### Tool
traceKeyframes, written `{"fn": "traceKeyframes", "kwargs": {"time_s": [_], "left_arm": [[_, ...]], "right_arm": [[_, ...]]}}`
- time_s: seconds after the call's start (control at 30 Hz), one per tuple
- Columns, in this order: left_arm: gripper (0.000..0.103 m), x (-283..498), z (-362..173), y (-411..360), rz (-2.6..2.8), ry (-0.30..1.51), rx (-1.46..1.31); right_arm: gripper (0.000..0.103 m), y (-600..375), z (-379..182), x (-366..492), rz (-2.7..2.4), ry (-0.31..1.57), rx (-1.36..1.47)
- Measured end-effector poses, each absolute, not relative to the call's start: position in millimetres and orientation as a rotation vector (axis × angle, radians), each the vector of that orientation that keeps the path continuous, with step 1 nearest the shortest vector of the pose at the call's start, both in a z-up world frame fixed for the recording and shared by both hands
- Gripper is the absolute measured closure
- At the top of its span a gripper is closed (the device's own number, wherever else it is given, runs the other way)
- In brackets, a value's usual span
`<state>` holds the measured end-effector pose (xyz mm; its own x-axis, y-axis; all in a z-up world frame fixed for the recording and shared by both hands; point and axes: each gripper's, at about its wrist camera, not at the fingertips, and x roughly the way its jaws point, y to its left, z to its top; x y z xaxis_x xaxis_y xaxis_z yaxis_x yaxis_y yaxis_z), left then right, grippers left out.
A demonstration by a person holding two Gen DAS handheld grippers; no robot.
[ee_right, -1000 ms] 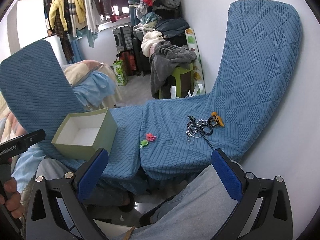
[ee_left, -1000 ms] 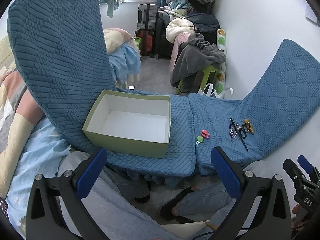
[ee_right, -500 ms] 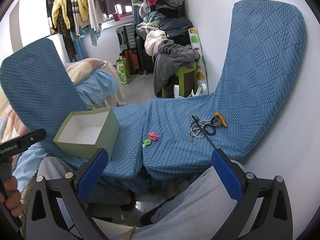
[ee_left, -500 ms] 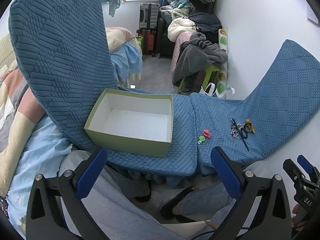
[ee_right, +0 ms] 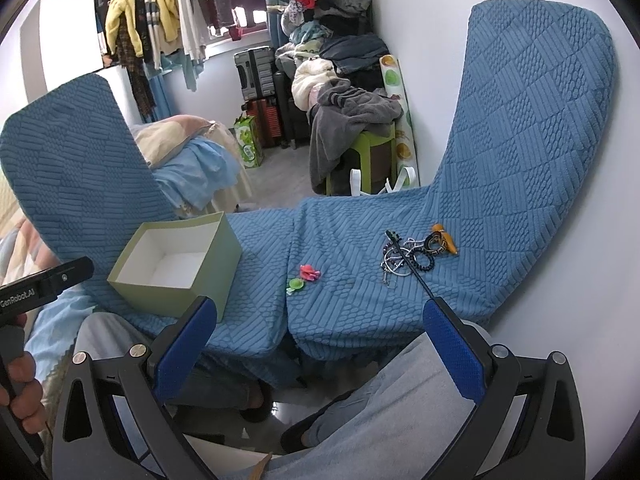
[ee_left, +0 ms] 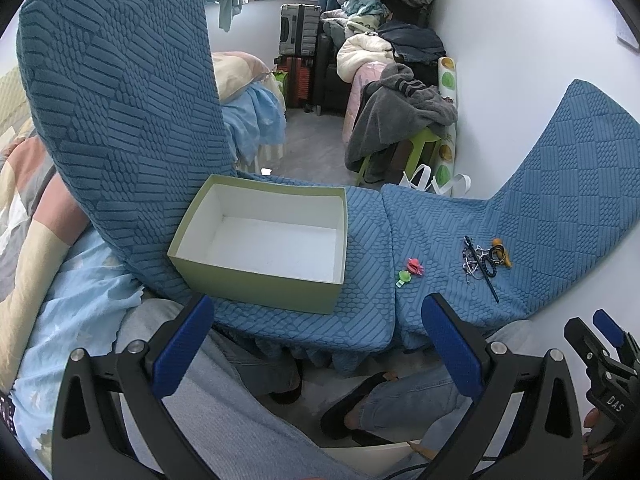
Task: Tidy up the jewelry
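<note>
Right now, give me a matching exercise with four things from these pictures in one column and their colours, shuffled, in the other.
Things:
1. box outside
2. cushion cover
3. flower clip
4. stool

Colours:
A. blue
B. pink
C. bright green
D. pale olive green

Pairs: 1-D, 2-A, 3-B, 4-C

The blue chair covers (ee_left: pixel 368 264) are thick knitted cloth, rough with raised quilted patterns. The green box (ee_left: pixel 256 276) looks like matt card, white and smooth inside. The left tool (ee_left: pixel 316 336) has matt black plastic arms, blue textured pads (ee_left: pixel 450 344) and shiny metal rivets.
</note>
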<state>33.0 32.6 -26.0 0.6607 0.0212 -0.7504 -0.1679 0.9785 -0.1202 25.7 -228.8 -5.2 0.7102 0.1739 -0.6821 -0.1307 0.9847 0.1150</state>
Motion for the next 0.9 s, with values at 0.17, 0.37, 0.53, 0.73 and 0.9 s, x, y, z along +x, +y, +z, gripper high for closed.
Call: {"fn": "traceKeyframes", "kwargs": {"time_s": [0.17,0.37,0.53,0.73,0.9], "left_arm": [[0.0,36,-28,33,0.109,0.85,-0.188],[0.0,42,-32,30,0.119,0.856,-0.187],[0.0,49,-36,28,0.107,0.862,-0.185],[0.0,57,-28,16,0.044,0.826,-0.191],[0.0,71,-27,13,0.016,0.799,-0.205]], "right_arm": [[0.0,-226,-6,33,0.178,0.761,0.06],[0.0,-226,-7,39,0.197,0.763,0.062],[0.0,-227,-11,45,0.212,0.77,0.062],[0.0,-229,-11,56,0.257,0.759,0.076],[0.0,-231,-7,70,0.298,0.723,0.062]]}}
